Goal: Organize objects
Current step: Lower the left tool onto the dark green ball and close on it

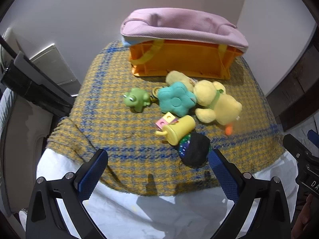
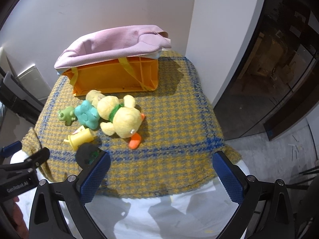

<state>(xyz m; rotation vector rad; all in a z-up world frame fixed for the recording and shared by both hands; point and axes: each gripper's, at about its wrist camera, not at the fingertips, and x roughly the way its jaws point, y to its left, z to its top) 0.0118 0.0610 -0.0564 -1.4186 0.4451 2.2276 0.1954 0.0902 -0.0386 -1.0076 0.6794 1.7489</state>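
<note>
Toys lie on a yellow-blue woven cloth (image 1: 103, 123): a green frog (image 1: 137, 99), a teal flower cushion (image 1: 175, 99), a yellow plush duck (image 1: 217, 103), a yellow toy cup (image 1: 177, 130), a pink-yellow block (image 1: 165, 121) and a black pouch (image 1: 194, 152). An orange crate (image 1: 179, 59) with a pink cloth liner (image 1: 179, 25) stands behind them. My left gripper (image 1: 158, 173) is open and empty, near the front edge, just short of the pouch. My right gripper (image 2: 161, 175) is open and empty, right of the pouch (image 2: 87, 154); the duck (image 2: 121, 115) and crate (image 2: 115, 75) lie ahead.
The cloth covers a white-draped table (image 2: 179, 209) set against a white wall (image 1: 79, 10). A dark door frame (image 2: 269, 79) stands to the right. The left gripper's body (image 2: 20, 177) shows at the right view's left edge. A white panel (image 1: 53, 63) leans at left.
</note>
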